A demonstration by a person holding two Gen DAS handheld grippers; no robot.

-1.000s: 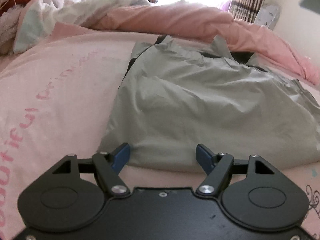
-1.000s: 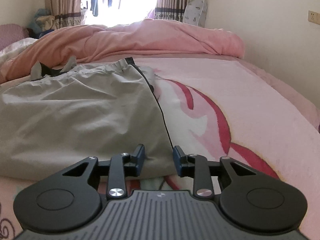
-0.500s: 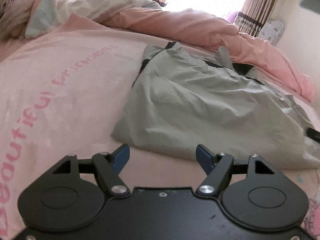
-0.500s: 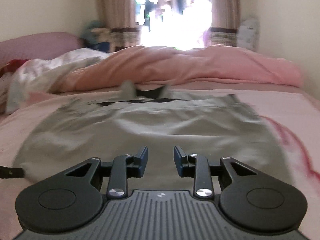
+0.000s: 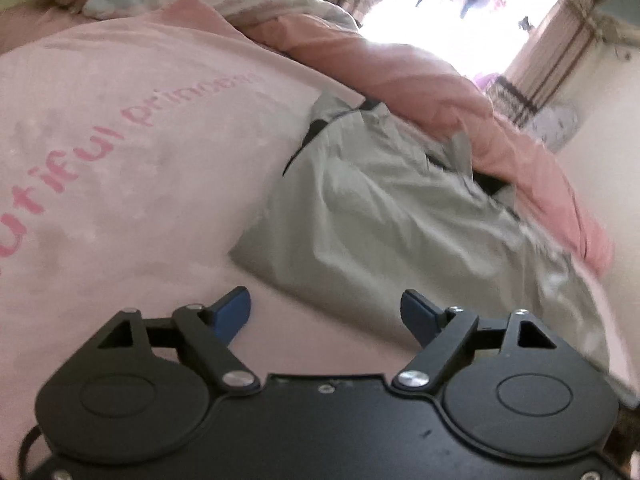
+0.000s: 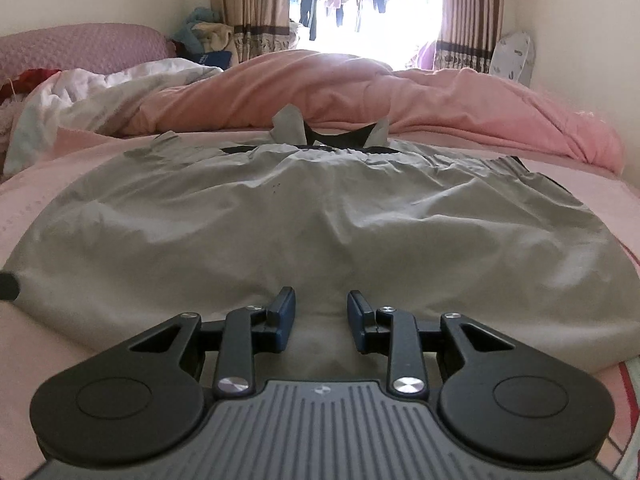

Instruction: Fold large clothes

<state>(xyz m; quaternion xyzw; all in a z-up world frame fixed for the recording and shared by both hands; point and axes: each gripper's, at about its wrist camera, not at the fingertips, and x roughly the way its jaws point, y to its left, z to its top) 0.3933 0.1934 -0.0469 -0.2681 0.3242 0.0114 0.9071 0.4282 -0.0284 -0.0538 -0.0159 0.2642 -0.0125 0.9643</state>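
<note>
One grey garment (image 6: 320, 240) lies on the pink bedsheet (image 5: 120, 200), spread wide in the right wrist view, filling it from 9 to 3 o'clock. It looks folded over at least once: the near edge is a thick doubled hem, and black trim plus a collar-like flap stick up at its far side, 12 o'clock. Judgement: the fold is partly done. The bundle is wide and wrinkled, so one or more folds and some smoothing seem left. Exact fold count can't be told.

Left gripper (image 5: 326, 308) has its jaws spread wide, holding nothing; it hangs over bare sheet just short of the garment's near-left corner, which sits at 12 to 1 o'clock from it. Right gripper (image 6: 321, 312) is parted with a narrower gap, nothing pinched. It sits over the near hem at mid-width, fabric visible between and under the fingers; contact can't be told.

Counts: one grey garment, two grippers, one pink duvet (image 6: 400, 96) bunched behind the garment at 12 o'clock, one white quilt (image 6: 100, 92) at 10 o'clock, two curtains flanking one bright window (image 6: 360, 0). A dark tip (image 6: 8, 286) pokes in at 9 o'clock in the right view, likely the other gripper.
</note>
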